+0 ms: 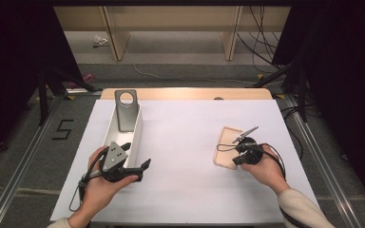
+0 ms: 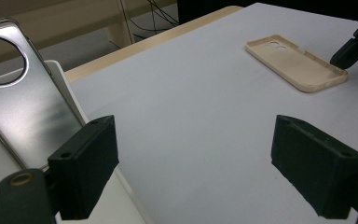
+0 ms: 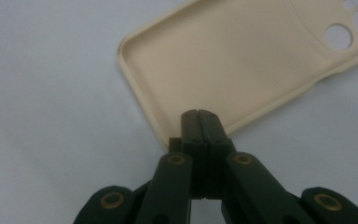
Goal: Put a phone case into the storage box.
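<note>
Here, a white table (image 1: 185, 156) stands on a grey floor with wooden shelving behind.
The right gripper (image 3: 200, 122), jaws pressed together, sits at the near edge of the beige phone case (image 1: 228, 146); its close view shows the case's camera holes. The left gripper (image 2: 193, 163), jaws apart, hovers beside a white box (image 1: 135, 137) holding a silver phone (image 1: 125, 111).

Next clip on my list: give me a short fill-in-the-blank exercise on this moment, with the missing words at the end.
1. The jaws of the right gripper are ____, their tips at the near rim of the beige phone case.
2. The beige phone case lies flat with its hollow side facing ____.
3. The silver phone leans in the ____ box on the table's left side.
4. The jaws of the left gripper stand ____ with nothing between them.

Missing words: shut; up; white; open
</note>
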